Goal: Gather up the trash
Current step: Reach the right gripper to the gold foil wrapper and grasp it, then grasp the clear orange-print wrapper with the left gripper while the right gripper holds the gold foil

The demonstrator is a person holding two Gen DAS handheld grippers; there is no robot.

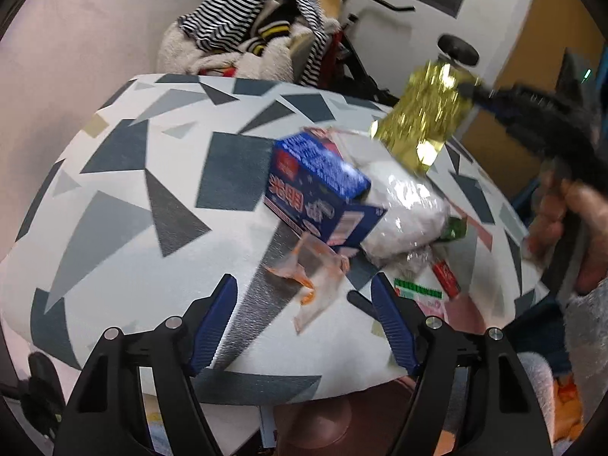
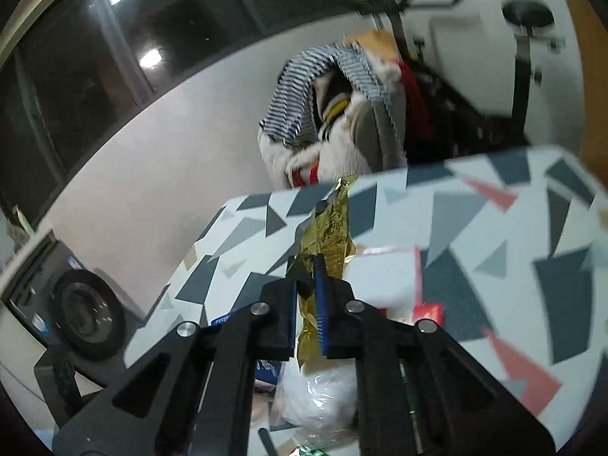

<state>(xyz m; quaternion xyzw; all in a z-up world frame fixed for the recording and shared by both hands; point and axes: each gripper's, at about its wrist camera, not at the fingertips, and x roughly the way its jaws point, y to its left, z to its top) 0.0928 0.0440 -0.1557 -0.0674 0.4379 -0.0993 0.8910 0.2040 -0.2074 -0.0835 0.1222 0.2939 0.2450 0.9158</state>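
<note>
Here the right gripper [image 2: 306,296] is clenched on a gold foil wrapper [image 2: 328,228], pinched between its blue pads and lifted clear of the table [image 2: 494,235]. In the left wrist view that wrapper [image 1: 425,121] hangs blurred over the table's far right part, with the person's hand [image 1: 570,228] on the gripper handle at the right edge.

The left gripper [image 1: 304,311] hovers released over the near edge, nothing between its jaws.

The rest of the trash lies in a heap toward the right side: a blue box [image 1: 323,193] printed with characters too blurred to read, leaning on a clear bag [image 1: 402,209] of white stuff, an orange-trimmed packet [image 1: 315,281] just before it, a small red pack [image 1: 446,277], and a green-and-white label [image 1: 418,290] whose print is illegible.

Only the right wrist view shows a dark window [image 2: 76,57] and a washer door [image 2: 89,311]; both views show striped clothes [image 1: 247,26] piled beyond the far edge.
</note>
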